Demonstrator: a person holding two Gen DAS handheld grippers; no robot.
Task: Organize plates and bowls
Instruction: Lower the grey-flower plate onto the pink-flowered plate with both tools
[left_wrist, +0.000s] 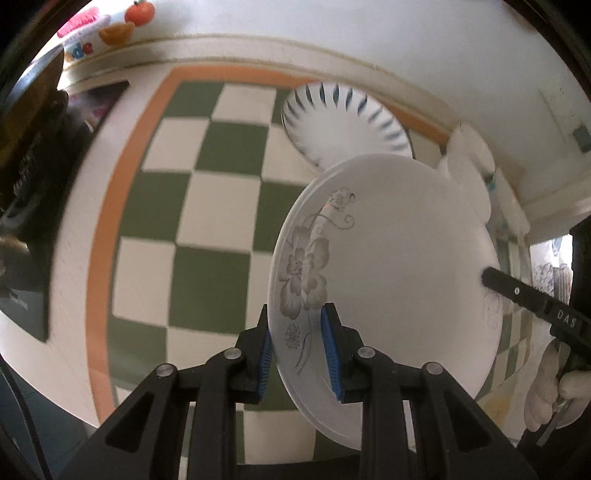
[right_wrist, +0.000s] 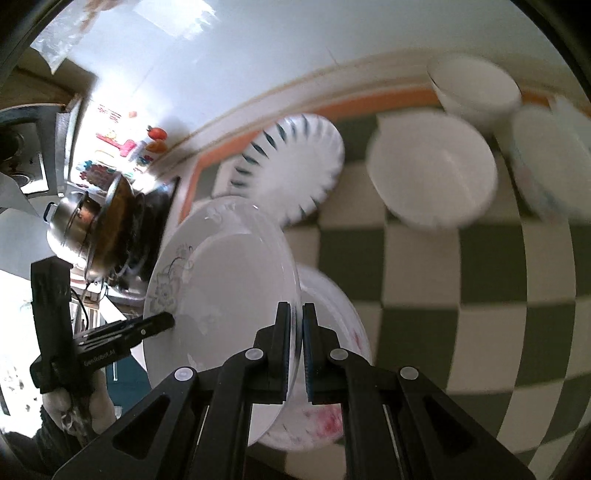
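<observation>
A white plate with grey flowers (left_wrist: 391, 266) is held in the air, tilted, over the green-and-white checked cloth (left_wrist: 207, 206). My left gripper (left_wrist: 297, 354) is shut on its near rim. My right gripper (right_wrist: 298, 350) is shut on the opposite rim of the same plate (right_wrist: 229, 291). In the left wrist view the right gripper's finger (left_wrist: 517, 291) shows at the plate's right edge. A plate with red flowers (right_wrist: 332, 317) lies under the held plate. A white plate with dark blue rim strokes (right_wrist: 295, 166) lies further back.
A large white bowl (right_wrist: 432, 173), a smaller white bowl (right_wrist: 476, 88) and a white dish (right_wrist: 550, 158) stand at the back right. A steel pot (right_wrist: 74, 229) and a dark pan (right_wrist: 122, 218) sit at the left. A wall (left_wrist: 369, 37) runs behind the table.
</observation>
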